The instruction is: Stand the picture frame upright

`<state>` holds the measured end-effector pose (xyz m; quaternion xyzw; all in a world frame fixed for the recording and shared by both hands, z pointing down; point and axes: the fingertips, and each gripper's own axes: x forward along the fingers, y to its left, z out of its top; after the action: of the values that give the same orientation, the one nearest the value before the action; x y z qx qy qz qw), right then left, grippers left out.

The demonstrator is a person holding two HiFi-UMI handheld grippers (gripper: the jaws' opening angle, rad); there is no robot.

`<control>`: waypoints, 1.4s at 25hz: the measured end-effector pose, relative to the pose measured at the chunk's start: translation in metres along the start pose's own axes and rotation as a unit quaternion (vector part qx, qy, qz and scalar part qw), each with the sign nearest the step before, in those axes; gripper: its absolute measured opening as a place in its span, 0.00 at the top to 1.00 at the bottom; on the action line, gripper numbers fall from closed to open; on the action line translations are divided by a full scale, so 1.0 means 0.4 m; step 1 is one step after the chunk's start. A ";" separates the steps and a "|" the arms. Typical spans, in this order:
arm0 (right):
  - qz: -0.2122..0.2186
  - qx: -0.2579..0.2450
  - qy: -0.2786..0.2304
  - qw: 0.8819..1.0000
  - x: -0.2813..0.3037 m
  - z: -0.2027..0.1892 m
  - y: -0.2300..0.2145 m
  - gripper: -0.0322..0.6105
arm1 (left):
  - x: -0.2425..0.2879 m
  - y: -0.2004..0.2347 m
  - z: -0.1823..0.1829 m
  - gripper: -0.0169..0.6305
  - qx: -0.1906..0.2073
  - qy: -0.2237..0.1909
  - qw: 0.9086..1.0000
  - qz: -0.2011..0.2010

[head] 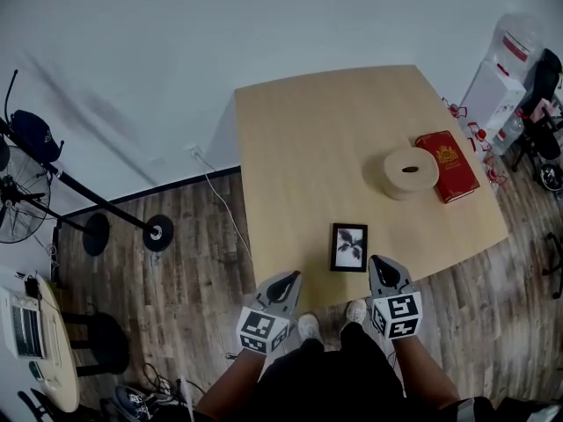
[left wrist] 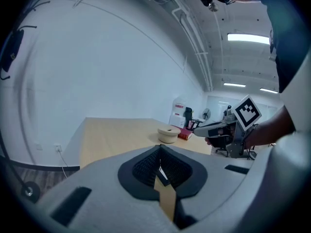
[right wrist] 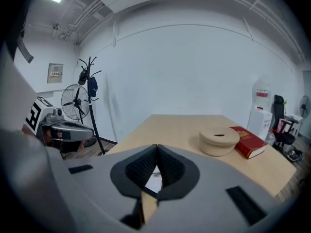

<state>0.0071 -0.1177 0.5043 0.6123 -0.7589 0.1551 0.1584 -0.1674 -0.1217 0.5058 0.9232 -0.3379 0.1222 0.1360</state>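
A small black picture frame [head: 349, 247] with a black-and-white leaf print lies flat near the front edge of the light wooden table [head: 308, 139]. My left gripper [head: 288, 278] hovers just off the table's front edge, left of the frame, with its jaws closed and empty. On the frame's right, my right gripper [head: 385, 265] sits over the table edge, also shut on nothing. In the left gripper view the jaws [left wrist: 159, 148] meet at the tips and a sliver of the frame [left wrist: 162, 175] shows below. The right gripper view has the frame [right wrist: 153, 181] under its closed jaws [right wrist: 156, 147].
A round wooden box [head: 410, 172] and a red book [head: 449, 165] lie at the table's right side. A standing fan [head: 22, 192] and a coat stand base [head: 158, 232] are on the floor to the left. A water dispenser [head: 497, 86] stands far right.
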 end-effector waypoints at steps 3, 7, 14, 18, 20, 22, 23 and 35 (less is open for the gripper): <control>0.006 0.006 0.019 1.000 0.035 -0.021 -0.025 0.93 | 0.026 0.000 -0.018 0.97 -0.004 0.012 1.000 0.007; 0.021 0.017 0.056 0.998 0.077 -0.065 -0.040 0.90 | 0.056 -0.002 -0.027 0.97 -0.003 0.022 1.000 0.009; 0.035 0.112 0.139 0.983 0.189 -0.200 -0.103 0.75 | 0.105 -0.002 -0.042 0.97 -0.003 0.036 0.999 0.018; 0.029 0.169 0.191 0.967 0.238 -0.280 -0.126 0.74 | 0.116 0.006 -0.052 0.97 -0.001 0.040 0.999 0.024; 0.028 0.174 0.210 0.962 0.256 -0.306 -0.126 0.74 | 0.118 0.009 -0.054 0.97 0.002 0.044 0.999 0.026; 0.026 0.179 0.226 0.957 0.274 -0.328 -0.126 0.74 | 0.120 0.017 -0.059 0.97 0.004 0.050 0.998 0.028; 0.024 0.184 0.233 0.955 0.283 -0.339 -0.128 0.74 | 0.121 0.020 -0.064 0.97 0.003 0.054 0.998 0.028; 0.003 0.212 0.290 0.933 0.330 -0.386 -0.145 0.74 | 0.125 0.056 -0.071 0.97 0.002 0.057 0.998 0.035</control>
<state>0.0452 -0.1792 0.7028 0.5581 -0.6311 0.4833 0.2380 -0.1489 -0.1583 0.5520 0.9028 -0.3611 0.1800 0.1491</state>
